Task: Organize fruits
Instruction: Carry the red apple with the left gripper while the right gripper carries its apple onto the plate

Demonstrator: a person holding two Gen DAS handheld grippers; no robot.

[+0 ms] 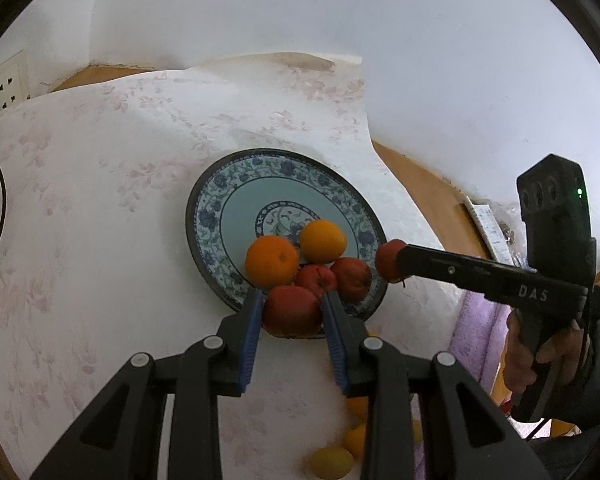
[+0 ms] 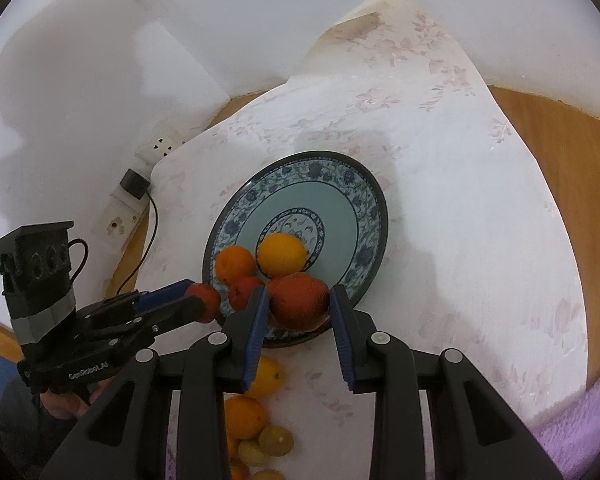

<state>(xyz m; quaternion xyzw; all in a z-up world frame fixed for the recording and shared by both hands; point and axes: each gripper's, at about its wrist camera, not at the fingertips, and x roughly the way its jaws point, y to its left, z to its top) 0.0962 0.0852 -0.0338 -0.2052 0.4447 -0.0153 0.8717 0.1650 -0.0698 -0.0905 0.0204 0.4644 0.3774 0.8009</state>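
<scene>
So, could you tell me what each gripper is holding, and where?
Left gripper: a red fruit, pads on its sides. Right gripper: another red fruit, likewise.

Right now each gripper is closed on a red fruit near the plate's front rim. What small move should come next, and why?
Probably ease the left gripper forward and set its red apple on the plate. The apple hangs at the near rim, just short of the oranges and red fruits already there. The right gripper holds its own apple over the same edge, so go one at a time.
</scene>
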